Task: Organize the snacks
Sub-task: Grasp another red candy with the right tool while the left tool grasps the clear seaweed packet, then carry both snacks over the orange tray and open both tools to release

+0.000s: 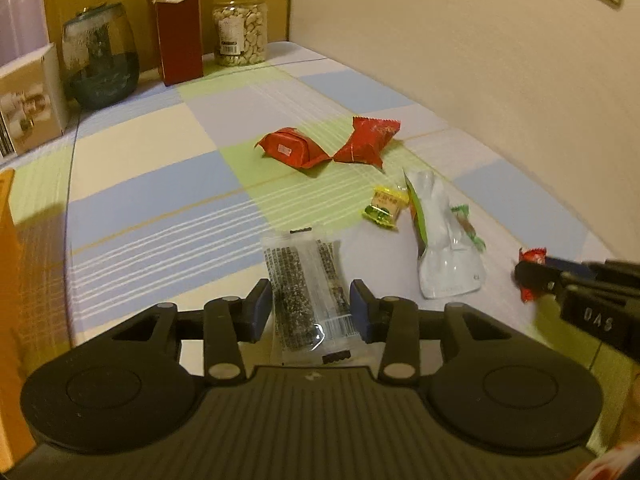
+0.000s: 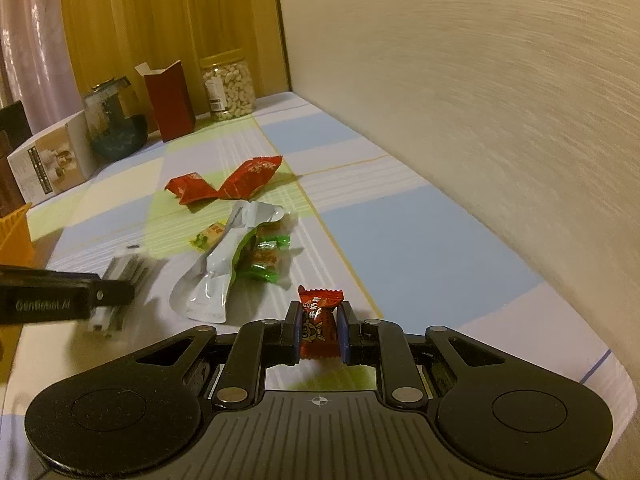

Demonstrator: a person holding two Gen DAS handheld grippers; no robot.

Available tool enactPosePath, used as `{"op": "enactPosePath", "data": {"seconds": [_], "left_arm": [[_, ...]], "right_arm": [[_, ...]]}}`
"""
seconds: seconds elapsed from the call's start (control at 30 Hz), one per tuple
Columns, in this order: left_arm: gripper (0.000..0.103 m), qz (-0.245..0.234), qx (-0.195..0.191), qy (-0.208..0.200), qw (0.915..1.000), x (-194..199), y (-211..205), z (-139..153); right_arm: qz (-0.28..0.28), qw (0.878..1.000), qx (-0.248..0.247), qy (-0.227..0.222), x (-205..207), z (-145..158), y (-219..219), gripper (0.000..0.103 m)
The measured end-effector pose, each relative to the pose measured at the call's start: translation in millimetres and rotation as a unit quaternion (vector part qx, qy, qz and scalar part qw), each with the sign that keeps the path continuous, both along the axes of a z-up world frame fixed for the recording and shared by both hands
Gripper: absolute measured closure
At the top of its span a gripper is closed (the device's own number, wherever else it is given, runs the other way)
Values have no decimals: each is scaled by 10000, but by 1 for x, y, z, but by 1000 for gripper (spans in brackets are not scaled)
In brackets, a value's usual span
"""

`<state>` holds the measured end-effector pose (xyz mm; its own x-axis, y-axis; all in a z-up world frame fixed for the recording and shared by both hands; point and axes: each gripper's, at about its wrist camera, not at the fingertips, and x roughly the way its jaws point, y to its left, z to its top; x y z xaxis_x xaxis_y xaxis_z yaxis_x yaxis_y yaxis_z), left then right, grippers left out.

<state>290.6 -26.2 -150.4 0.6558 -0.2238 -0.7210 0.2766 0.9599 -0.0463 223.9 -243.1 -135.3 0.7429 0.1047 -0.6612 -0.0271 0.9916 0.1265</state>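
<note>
Two handheld grippers work over a table covered in a pastel checked cloth [image 1: 160,184]. Nearest, the left gripper [image 1: 312,306] has its blue pads closed against both sides of a clear-wrapped dark sesame bar [image 1: 308,292], which lies lengthwise between them. The right gripper [image 2: 319,326] is clamped on a small red candy [image 2: 320,320], the wrapper pinched between its pads just above the cloth.

Just beyond both grippers lies an opened silver pouch [image 2: 224,264], crumpled on its side, with green-wrapped sweets [image 2: 266,258] spilling from its mouth. A small yellow-wrapped sweet [image 1: 385,205] sits just beside the pouch.

Farther back, two red snack packets [image 1: 332,146] rest with corners touching on a green square of the cloth.

Along the far edge stand a plastic jar of cashews [image 1: 239,28], an open dark-red carton [image 1: 179,38], a rounded dark glass vessel [image 1: 100,56] and a white printed box [image 1: 30,100]. An orange basket [image 2: 14,236] edge shows at the left.
</note>
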Motion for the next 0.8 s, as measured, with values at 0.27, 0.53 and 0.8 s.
{"op": "enactPosePath", "data": {"seconds": [0.27,0.53,0.8], "left_arm": [[67,-90,145,-38,9998,2,-4,-8],[68,97,-4,-8,10000,-13,9,11],[68,421,-165,-285,9986,-40,34,60]], "right_arm": [[5,10000,-56,-12,-7,7,3,85],[100,9999,-17,-119,-13,24,13,85],[370,9984,120,-404,-23,63,38,85]]}}
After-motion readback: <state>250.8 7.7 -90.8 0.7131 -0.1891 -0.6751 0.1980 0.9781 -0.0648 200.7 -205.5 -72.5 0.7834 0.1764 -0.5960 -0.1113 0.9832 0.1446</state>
